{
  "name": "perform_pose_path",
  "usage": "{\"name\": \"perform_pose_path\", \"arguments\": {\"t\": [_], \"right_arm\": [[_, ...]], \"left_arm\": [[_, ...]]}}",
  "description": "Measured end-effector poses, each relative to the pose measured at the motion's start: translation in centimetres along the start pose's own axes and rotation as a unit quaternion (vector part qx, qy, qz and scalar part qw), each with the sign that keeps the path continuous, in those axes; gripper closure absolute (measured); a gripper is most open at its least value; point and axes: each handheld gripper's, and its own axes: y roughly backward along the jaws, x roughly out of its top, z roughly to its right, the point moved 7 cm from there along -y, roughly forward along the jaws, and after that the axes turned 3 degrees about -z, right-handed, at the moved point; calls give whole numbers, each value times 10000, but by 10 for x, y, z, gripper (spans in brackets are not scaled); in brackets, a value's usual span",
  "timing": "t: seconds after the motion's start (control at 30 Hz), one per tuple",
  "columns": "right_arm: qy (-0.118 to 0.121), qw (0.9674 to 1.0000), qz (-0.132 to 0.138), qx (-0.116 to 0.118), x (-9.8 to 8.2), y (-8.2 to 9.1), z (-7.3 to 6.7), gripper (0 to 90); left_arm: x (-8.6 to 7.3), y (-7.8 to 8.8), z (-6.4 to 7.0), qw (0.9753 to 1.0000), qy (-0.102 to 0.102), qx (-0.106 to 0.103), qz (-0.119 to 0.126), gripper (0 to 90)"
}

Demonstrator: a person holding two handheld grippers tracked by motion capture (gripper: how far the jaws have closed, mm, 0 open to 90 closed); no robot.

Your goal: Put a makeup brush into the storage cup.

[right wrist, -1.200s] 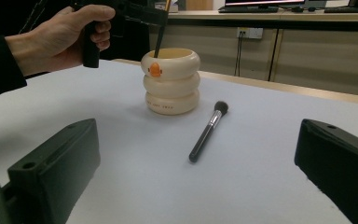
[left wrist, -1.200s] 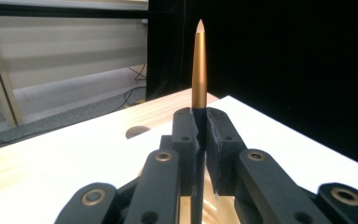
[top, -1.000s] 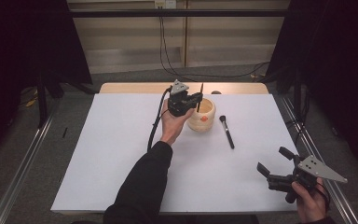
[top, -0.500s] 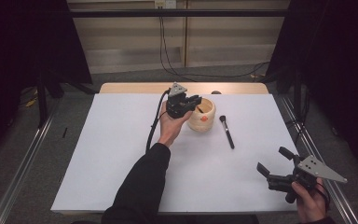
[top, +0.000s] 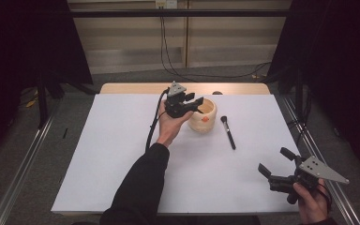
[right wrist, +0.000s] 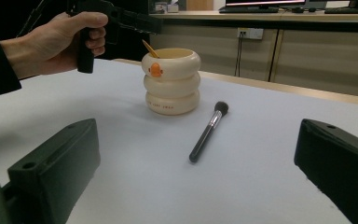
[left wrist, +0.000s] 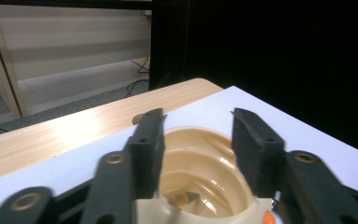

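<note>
Cream ringed holder [top: 203, 115], brush [right wrist: 150, 48] inside

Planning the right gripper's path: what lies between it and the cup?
Only the brush, on bare white table between the right gripper and cup, in the right gripper view.

The high view looks forward and down from above the desk's [top: 122, 178] near edge, taking in all of it. The left gripper view sits close above the cream holder [left wrist: 200, 158], facing the far right corner. The right gripper view looks low across from the near right corner; both share that holder [right wrist: 171, 81].
</note>
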Motion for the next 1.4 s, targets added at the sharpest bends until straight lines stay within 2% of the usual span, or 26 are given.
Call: {"name": "perform_pose_path", "arguments": {"t": [0.07,0.1,0.17,0.2,0.23,0.3,0.33,0.37,0.4,0.43,0.5,0.53,0.57,0.6,0.67,0.7,0.73,0.93,1.0,1.07,1.1,1.13,1.23,1.3,1.33,1.4], "right_arm": [[-14,10000,-3,7,0,0,0,0],[-22,10000,-10,5,0,0,0,0],[-13,10000,-5,4,0,0,0,0],[-16,10000,-6,2,0,0,0,0],[-18,10000,-11,-1,0,0,0,0],[-15,10000,-6,4,0,0,0,0],[-2,10000,-4,2,0,0,0,0],[15,10000,6,0,0,0,0,0],[11,10000,12,5,0,0,0,0],[1,10000,6,9,0,0,0,0],[-63,10000,-17,15,0,1,0,0],[-38,10000,2,-3,0,1,0,0],[-22,10000,-10,-11,0,0,0,0],[-19,10000,-8,-6,0,0,0,0],[-16,10000,10,13,0,0,0,0],[-29,10000,-17,13,0,1,0,0],[8,10000,-2,-14,0,1,1,0],[12,10000,7,-36,0,1,1,0],[26,10000,17,-30,0,1,1,0],[5,10000,17,-30,0,1,1,0],[10,10000,9,-24,0,1,1,0],[17,10000,0,-29,0,1,1,0],[24,10000,-9,-14,0,2,1,0],[22,10000,-5,-21,0,2,1,0],[25,10000,-8,-13,0,2,1,0],[12,10000,-4,-20,0,1,0,0]], "left_arm": [[1,1,0,10000,37,82,-11,459],[1,2,0,10000,33,-26,-6,433],[2,3,-1,9999,-84,143,-25,387],[3,4,-1,9999,-76,118,-14,320],[3,4,-1,9998,-98,173,-21,303],[3,5,0,9999,-88,48,-11,286],[4,5,0,10000,-13,21,9,250],[3,5,1,9999,-75,-59,-65,217],[3,5,2,9999,-139,-26,-39,195],[1,6,1,9996,-193,61,-188,171],[0,6,2,9997,36,-2,-230,106],[0,7,0,9997,-5,47,-244,89],[0,9,0,9996,22,34,-287,59],[1,9,0,9997,102,9,-212,27],[3,13,-1,9996,169,25,-241,20],[4,15,-1,9996,210,-59,-200,19],[5,17,-2,9996,204,3,-207,17],[7,31,-2,9998,-42,-21,-203,19],[7,36,-3,9996,-148,122,-220,17],[8,41,-5,9994,-26,254,-225,15],[9,42,-4,9996,23,231,-166,18],[10,45,-5,9995,33,305,-124,17],[13,52,-4,9993,-40,368,-18,15],[14,58,-4,9986,-160,501,19,14],[14,60,-5,9987,-189,476,67,14],[13,65,-6,9981,-149,580,130,12]]}}
